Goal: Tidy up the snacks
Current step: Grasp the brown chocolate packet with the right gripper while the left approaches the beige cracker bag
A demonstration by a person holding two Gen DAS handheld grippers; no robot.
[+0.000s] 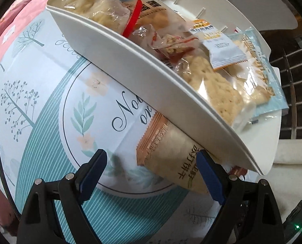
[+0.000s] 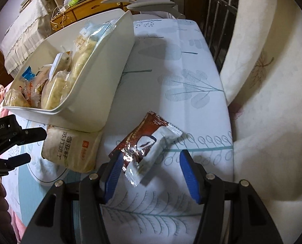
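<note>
A white bin (image 1: 142, 69) full of wrapped snacks stands tilted on a flower-print tablecloth (image 1: 49, 93). Its near corner rests on a beige cracker packet (image 1: 167, 158). My left gripper (image 1: 153, 172) is open, its fingers straddling the free end of that packet, which lies closer to the right pad. In the right wrist view a brown and white snack packet (image 2: 148, 148) lies flat on the cloth right of the bin (image 2: 102, 77). My right gripper (image 2: 152, 175) is open over its near end; the left pad is beside the wrapper's edge, the right pad well clear. The left gripper (image 2: 29, 146) shows there too, by the beige packet (image 2: 69, 150).
A pale cushioned seat (image 2: 268, 101) runs along the table's right edge. Dark window bars (image 2: 220, 20) and a white chair (image 2: 151, 6) stand beyond the far end. Pink fabric (image 1: 12, 20) lies past the cloth's left side, and a wooden desk (image 2: 94, 2) stands in the background.
</note>
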